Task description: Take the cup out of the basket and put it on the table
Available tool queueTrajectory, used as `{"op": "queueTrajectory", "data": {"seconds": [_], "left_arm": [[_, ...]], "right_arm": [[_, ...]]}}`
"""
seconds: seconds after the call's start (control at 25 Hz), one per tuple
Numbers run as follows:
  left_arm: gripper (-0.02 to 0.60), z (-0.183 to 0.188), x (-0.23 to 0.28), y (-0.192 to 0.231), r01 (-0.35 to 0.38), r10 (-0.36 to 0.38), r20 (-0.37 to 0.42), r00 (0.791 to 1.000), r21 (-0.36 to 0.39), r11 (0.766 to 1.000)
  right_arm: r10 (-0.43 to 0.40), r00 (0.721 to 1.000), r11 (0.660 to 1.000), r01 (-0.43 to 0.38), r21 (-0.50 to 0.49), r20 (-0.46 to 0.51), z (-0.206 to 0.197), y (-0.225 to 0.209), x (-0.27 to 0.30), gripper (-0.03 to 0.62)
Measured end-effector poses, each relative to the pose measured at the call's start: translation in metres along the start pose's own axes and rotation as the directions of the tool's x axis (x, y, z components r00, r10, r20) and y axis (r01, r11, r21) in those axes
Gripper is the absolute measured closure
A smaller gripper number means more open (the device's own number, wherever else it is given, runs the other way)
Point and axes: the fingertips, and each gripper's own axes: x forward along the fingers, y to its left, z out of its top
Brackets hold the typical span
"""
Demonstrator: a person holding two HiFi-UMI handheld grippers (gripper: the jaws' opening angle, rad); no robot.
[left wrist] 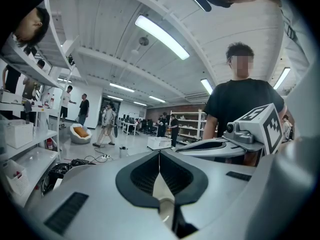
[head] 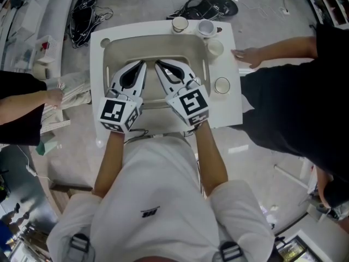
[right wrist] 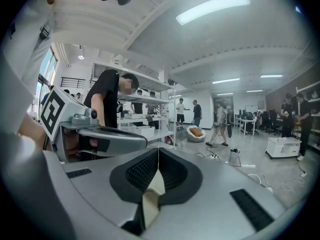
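Note:
In the head view both grippers hover side by side over a beige basin-like basket (head: 163, 45) set into the white table (head: 229, 111). My left gripper (head: 143, 63) and my right gripper (head: 157, 64) are both shut with nothing between the jaws. Several cups stand on the table outside the basket: a beige cup (head: 180, 24), a white cup (head: 206, 28), a cream cup (head: 215, 48) and another cup (head: 222, 85). The left gripper view shows its closed gripper (left wrist: 159, 151) pointing into the room, not at the table. The right gripper view shows its closed gripper (right wrist: 158, 149) likewise.
A person in black stands at the right with a hand (head: 248, 56) on the table edge. Another person's hand (head: 54, 97) is at the left by a stack of paper. Cables (head: 87, 12) lie on the floor beyond the table.

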Motion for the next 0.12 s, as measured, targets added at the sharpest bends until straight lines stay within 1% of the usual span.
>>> {"op": "queueTrajectory", "data": {"seconds": [0.12], "left_arm": [[0.572, 0.0009, 0.0005, -0.0003, 0.000, 0.000, -0.001, 1.000, 0.002, 1.000]], "right_arm": [[-0.002, 1.000, 1.000, 0.002, -0.002, 0.000, 0.0009, -0.0006, -0.0004, 0.582]]}}
